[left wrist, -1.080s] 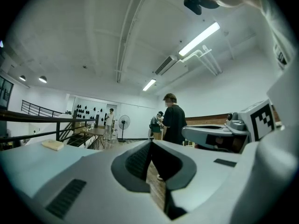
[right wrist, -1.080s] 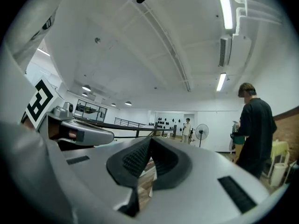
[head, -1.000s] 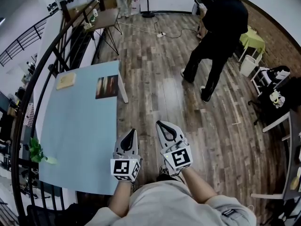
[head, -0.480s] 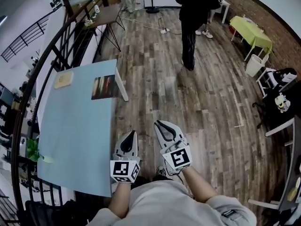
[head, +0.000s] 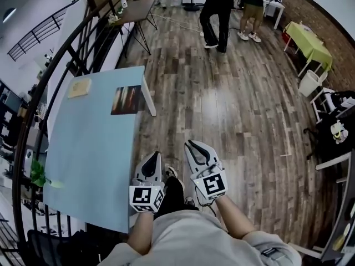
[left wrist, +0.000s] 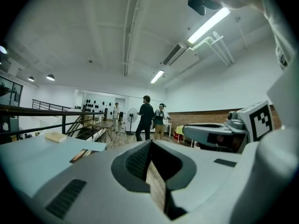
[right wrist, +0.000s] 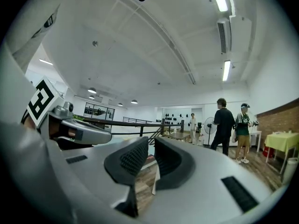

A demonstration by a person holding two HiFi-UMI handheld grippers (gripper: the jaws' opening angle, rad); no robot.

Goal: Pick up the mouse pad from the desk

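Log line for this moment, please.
phase: pre-grasp | left gripper: shut, empty | right gripper: opening, empty | mouse pad: on desk, untouched

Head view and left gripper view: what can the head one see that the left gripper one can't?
Only the head view shows the green plant by the desk's near left edge. Only the left gripper view shows the long ceiling lights. Both show the blue desk, the mouse pad lying flat on it, and people standing at the far end of the room.
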